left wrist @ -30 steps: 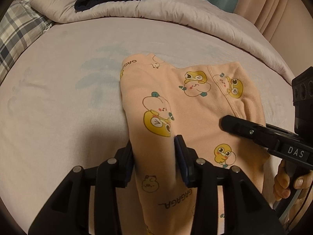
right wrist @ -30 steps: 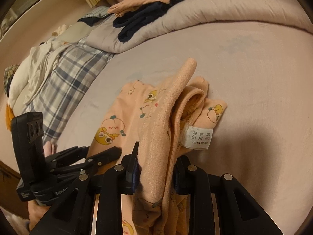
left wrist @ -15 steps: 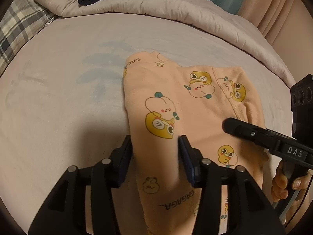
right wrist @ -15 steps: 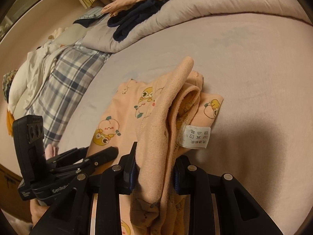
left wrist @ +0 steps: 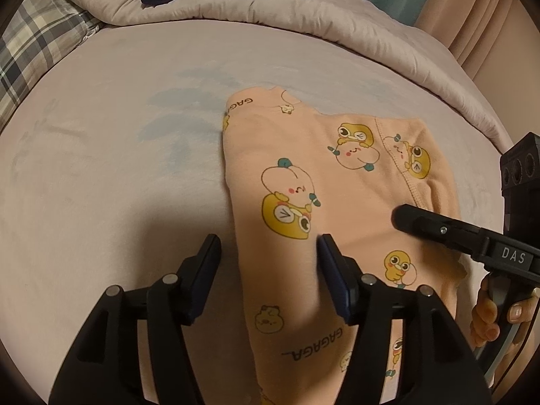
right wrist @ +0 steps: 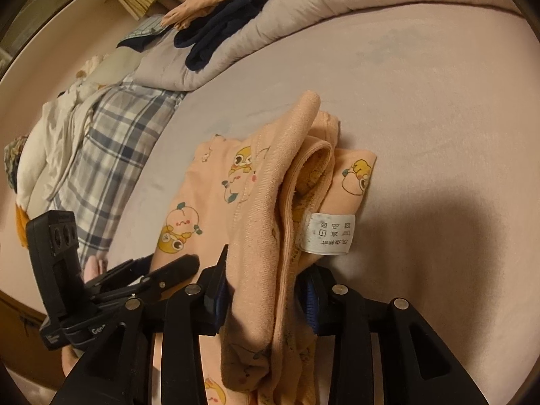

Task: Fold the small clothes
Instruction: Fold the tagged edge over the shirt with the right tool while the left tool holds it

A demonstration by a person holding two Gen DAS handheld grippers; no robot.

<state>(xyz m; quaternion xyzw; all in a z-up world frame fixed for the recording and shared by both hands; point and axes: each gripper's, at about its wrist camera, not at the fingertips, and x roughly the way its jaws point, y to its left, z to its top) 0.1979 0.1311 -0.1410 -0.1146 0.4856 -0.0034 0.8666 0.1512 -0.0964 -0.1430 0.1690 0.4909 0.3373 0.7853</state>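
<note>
Garment: peach printed clothing [left wrist: 303,182] lies folded on the bed sheet [left wrist: 101,185], running out ahead of both grippers.
Left gripper [left wrist: 268,241]: jaws just opening — left pad clear of the cloth, fold between them, released.
Right gripper [right wrist: 266,270]: jaws just opening; bunched edge between pads, contact unclear.
Right view only: care label [right wrist: 332,233], right of the fold.
Open room: bare sheet left of left fingers.

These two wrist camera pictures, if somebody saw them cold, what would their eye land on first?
The peach garment printed with yellow cartoon ducks, lying folded in the middle of the pale bed sheet. Next, the two black grippers at its near edge: the left gripper has just been opening and straddles one fold, while the right gripper has bunched cloth and a white care label standing up between its jaws. A dark garment lies on the rolled duvet behind.
</note>
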